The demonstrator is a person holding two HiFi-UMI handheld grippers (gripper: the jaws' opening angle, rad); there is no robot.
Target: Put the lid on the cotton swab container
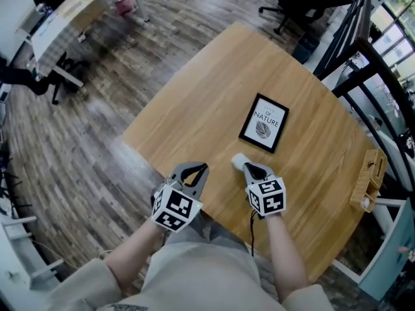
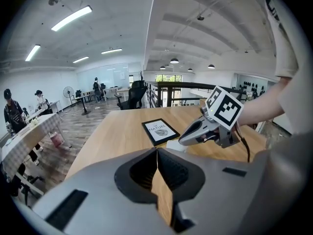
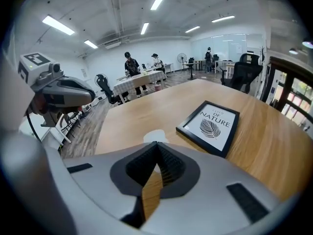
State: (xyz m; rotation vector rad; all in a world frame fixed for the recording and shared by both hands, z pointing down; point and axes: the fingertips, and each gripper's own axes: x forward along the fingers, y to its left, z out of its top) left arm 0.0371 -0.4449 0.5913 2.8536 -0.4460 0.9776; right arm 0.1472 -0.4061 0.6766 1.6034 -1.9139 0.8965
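**So, both grippers closed, container sitting by the right one**

Basically the left hand-held gripper [image 2: 156, 150] had its jaws pressed together at the tips with nothing in them, hovering over the near edge of the wooden desk [image 1: 194, 96]. The right hand-held gripper [image 3: 156, 143] was the same deal: jaws closed, empty. The small white cotton swab container [image 1: 238, 161] sat on the desk right at the right gripper's tip, just beyond the jaws. I couldn't tell if the lid was on. A black-framed "of NATURE" leaf print [image 1: 264, 123] lay flat a bit further out, near the container.
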